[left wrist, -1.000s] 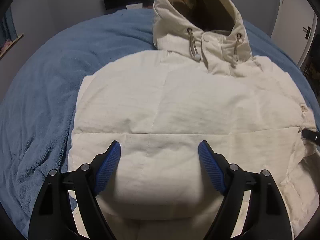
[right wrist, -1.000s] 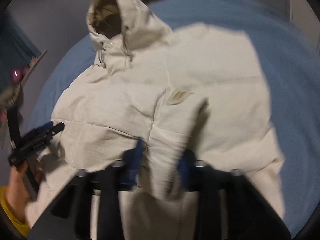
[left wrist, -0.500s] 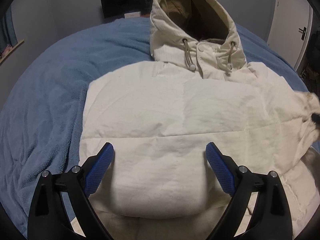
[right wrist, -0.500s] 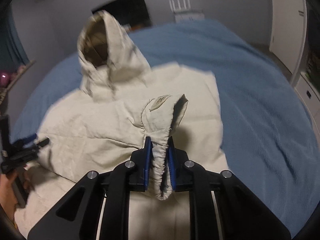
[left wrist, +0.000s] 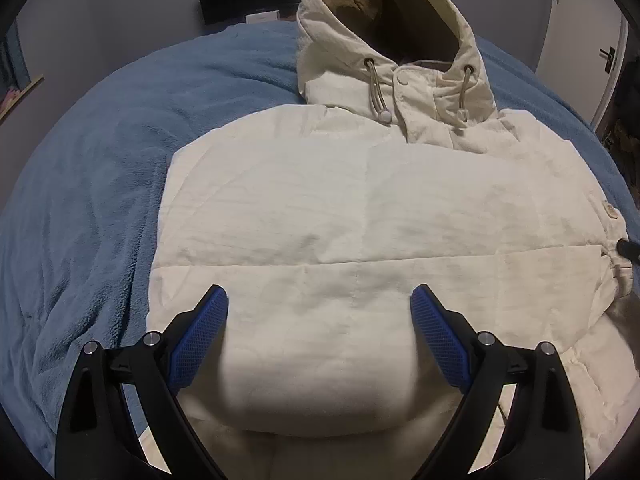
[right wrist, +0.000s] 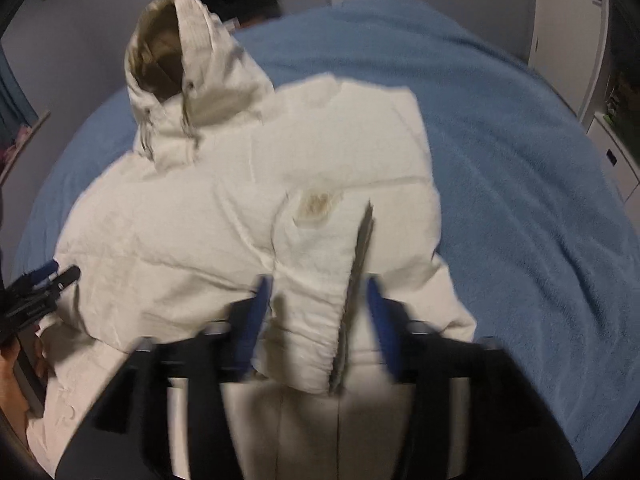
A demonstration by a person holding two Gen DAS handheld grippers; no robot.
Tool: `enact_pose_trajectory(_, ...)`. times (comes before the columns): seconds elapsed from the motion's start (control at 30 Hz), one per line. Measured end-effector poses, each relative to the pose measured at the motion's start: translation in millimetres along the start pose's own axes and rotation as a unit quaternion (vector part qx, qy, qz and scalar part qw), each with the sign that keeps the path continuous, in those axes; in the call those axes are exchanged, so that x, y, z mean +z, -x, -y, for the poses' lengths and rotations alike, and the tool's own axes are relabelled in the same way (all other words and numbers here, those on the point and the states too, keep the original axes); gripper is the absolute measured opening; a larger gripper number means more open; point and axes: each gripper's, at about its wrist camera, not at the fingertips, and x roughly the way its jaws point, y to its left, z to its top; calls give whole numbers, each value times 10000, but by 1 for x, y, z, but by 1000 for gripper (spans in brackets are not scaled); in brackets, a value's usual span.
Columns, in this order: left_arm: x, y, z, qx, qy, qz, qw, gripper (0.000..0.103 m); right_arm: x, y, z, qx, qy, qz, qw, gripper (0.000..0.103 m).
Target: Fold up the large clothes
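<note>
A cream hooded jacket lies face up on a bed covered by a blue blanket, its hood standing up at the far end. The fold looks to be in its early middle: both sleeves appear already brought in over the chest, so the body reads as a compact block with straight sides. The right sleeve lies across the front with its cuff nearest the right tool, whose jaws are opening around it; the cuff sits between the pads, which no longer seem to press on it, though blur makes this uncertain. The left tool hovers over the lower front, spread wide and empty. Judging from this, what remains is to fold the hood down and double the body lengthwise, from hem toward collar.
</note>
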Motion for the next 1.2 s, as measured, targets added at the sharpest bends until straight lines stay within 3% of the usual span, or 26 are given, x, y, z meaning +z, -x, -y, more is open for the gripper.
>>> enact_pose_trajectory(0.13, -1, -4, -3, -18, 59, -107, 9999, 96, 6, 13, -14, -85, 352, 380, 9986, 63)
enact_pose_trajectory(0.37, -3, -24, -5, -73, 112, -486, 9987, 96, 1, -31, -25, -360, 791, -112, 9962, 73)
enact_pose_trajectory(0.67, -2, -41, -13, -292, 292, -1045, 9937, 98, 25, -6, -22, 48, 595, 111, 9982, 84)
enact_pose_trajectory(0.77, 14, -35, -8, -261, -115, -1477, 9886, 96, 43, 4, -30, 147, 643, 196, 9976, 86)
enact_pose_trajectory(0.97, 84, 9, -35, -364, 138, -470, 9981, 96, 98, -7, -59, 248, 744, 262, 9966, 91)
enact_pose_trajectory(1.2, 151, -13, -54, -96, 260, 31, 9996, 96, 169, -50, -115, 114, 1002, 640, 9928, 91)
